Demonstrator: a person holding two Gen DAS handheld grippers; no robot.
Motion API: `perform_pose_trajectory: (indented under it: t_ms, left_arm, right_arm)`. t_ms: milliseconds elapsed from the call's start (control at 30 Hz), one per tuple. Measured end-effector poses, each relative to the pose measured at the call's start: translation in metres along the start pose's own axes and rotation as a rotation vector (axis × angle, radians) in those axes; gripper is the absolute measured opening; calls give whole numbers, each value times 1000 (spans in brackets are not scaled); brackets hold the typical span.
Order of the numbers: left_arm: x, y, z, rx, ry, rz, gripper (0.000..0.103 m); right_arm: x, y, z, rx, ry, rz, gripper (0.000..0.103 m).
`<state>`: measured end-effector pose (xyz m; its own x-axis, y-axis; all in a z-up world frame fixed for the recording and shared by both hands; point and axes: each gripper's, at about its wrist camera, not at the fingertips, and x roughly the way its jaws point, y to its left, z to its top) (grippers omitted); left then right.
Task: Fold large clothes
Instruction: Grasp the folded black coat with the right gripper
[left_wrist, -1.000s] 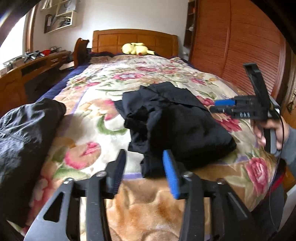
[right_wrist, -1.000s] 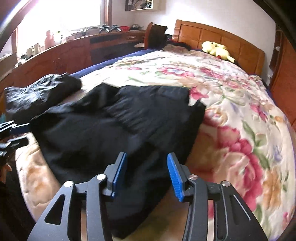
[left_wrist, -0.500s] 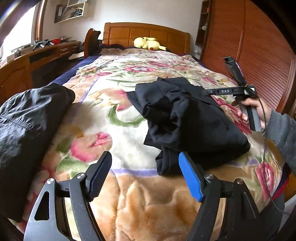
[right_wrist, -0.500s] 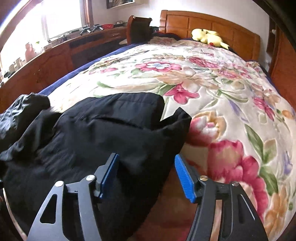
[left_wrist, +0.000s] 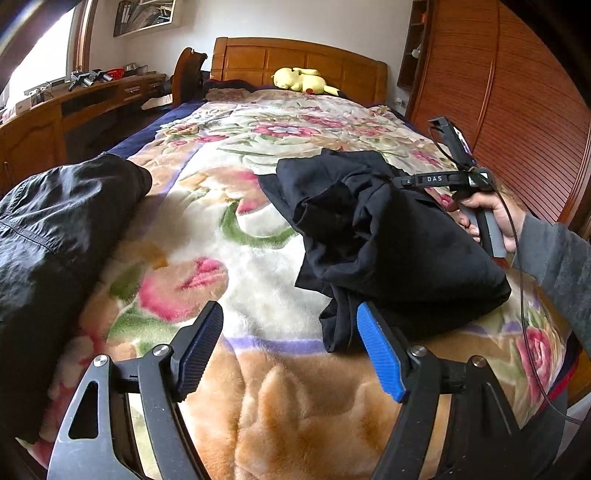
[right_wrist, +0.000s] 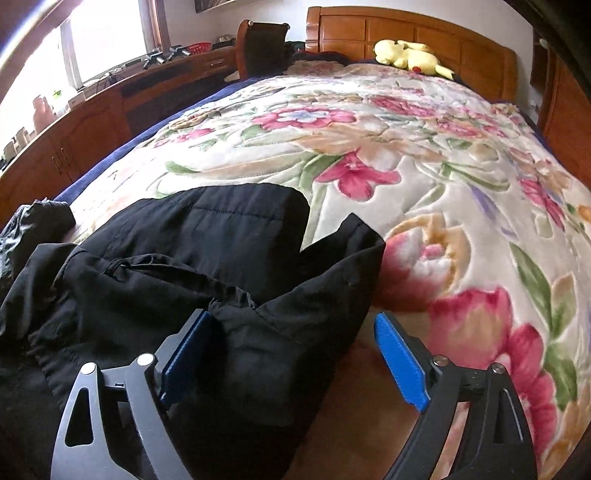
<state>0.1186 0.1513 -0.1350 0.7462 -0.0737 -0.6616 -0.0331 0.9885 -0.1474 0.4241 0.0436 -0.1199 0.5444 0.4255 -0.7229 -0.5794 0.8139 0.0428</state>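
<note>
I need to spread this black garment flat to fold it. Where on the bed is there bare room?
The widest bare stretch of the floral blanket runs from the black garment up to the yellow plush toy at the headboard. A narrower strip lies between the garment and the dark jacket. The foot end is crowded by both clothes.

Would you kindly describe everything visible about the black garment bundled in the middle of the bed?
The black garment is a matte, thin woven piece, loosely folded into a lumpy bundle with a rolled opening, perhaps a sleeve, facing the camera. A stitched seam crosses one flat panel. It lies on the floral blanket near the foot of the bed. The right gripper, jaws opening, straddles its near corner; the left gripper stands open just beside its hanging edge, holding nothing.
</note>
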Motion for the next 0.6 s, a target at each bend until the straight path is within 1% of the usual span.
perform_pose_trajectory:
  t_ms: [133, 233, 300, 333, 367, 433, 500, 533, 567, 600]
  left_arm:
    - [3, -4, -2, -9, 18, -39, 76]
    - [4, -9, -4, -1, 25, -40, 76]
    - [5, -13, -5, -1, 26, -59, 75]
    - [6, -15, -6, -1, 31, -73, 68]
    - [8, -17, -6, 0, 39, -83, 64]
    - [12, -20, -7, 4, 58, -91, 48]
    - [15, -24, -7, 11, 73, -97, 41]
    - [16, -25, -7, 11, 75, -100, 37]
    - [17, -26, -7, 12, 77, -101, 35]
    - [17, -28, -7, 13, 79, -102, 32]
  right_arm:
    - [13, -9, -1, 52, 28, 49, 91]
    - [20, -14, -4, 88, 37, 83, 91]
    - [24, -17, -5, 107, 44, 103, 90]
    - [26, -19, -6, 120, 47, 116, 90]
    - [28, -22, -6, 131, 49, 126, 90]
    - [30, -25, -7, 146, 53, 142, 90]
    - [31, -27, -6, 154, 59, 151, 89]
    - [30, -27, -7, 157, 59, 154, 87]
    - [30, -28, -7, 161, 61, 162, 85]
    - [30, -29, -8, 166, 62, 173, 81]
